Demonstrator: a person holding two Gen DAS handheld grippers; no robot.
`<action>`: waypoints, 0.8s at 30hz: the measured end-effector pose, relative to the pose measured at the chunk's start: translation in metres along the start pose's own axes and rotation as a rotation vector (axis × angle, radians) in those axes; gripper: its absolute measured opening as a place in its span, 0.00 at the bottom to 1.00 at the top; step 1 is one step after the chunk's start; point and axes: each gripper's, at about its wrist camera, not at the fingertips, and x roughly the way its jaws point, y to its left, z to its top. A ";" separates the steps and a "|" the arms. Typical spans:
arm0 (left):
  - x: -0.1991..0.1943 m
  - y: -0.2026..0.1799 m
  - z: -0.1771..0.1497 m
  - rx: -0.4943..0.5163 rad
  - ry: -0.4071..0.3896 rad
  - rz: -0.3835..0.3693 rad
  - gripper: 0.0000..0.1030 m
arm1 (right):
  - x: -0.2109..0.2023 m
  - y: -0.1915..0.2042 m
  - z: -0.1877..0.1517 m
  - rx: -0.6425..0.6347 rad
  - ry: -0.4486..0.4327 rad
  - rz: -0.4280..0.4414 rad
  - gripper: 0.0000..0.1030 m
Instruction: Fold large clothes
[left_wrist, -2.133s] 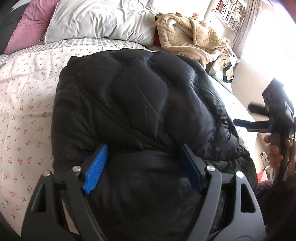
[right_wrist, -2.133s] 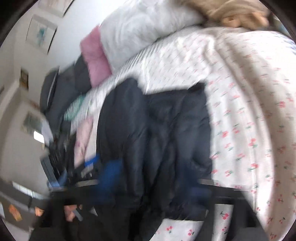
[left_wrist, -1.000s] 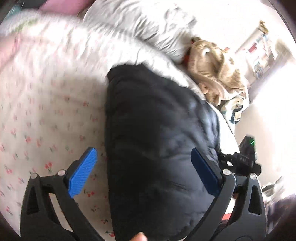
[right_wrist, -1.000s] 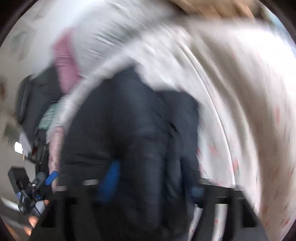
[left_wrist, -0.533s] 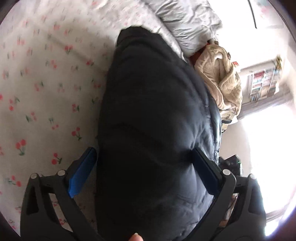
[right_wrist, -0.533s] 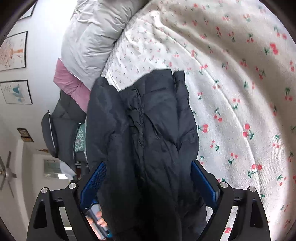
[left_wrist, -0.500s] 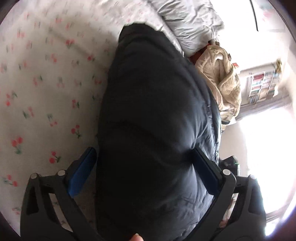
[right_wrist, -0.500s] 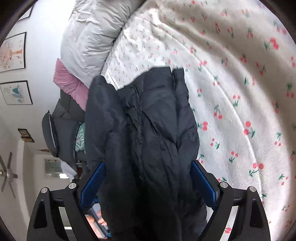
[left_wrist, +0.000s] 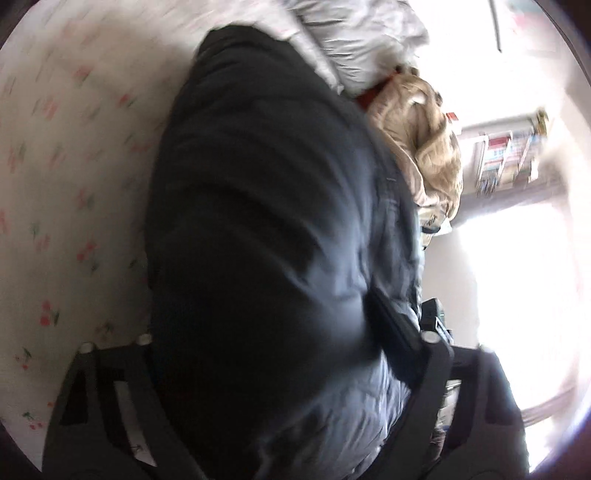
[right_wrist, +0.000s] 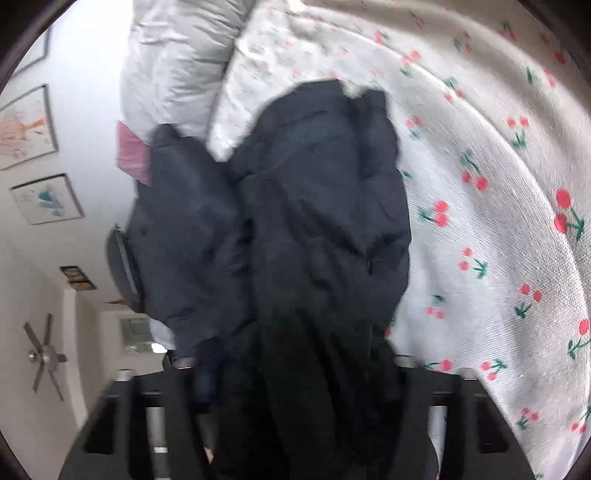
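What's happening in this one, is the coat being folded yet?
A person with a gripper in each hand is working on a dark puffer jacket lying on a cherry-print bedsheet. The left gripper and right gripper both straddle thick bunches of the jacket, and their jaws have just been closing on it. The frames are blurred; firm grips are likely but not certain.

Cloth surfaces, mostly matt.
Jacket (left_wrist: 258, 221): puffy, faint sheen. Sheet (right_wrist: 517, 258), 3 o'clock: woven cotton, cherry print. Blanket (left_wrist: 424, 147): fleecy.
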 end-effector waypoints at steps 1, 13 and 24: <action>-0.002 -0.009 0.002 0.017 -0.007 -0.011 0.74 | -0.007 0.005 0.000 -0.017 -0.019 0.018 0.40; 0.039 -0.124 0.029 0.275 -0.055 -0.193 0.82 | -0.151 0.054 0.011 -0.283 -0.391 0.068 0.44; 0.102 -0.075 0.030 0.128 -0.003 0.122 0.87 | -0.175 -0.002 0.022 -0.072 -0.515 -0.518 0.63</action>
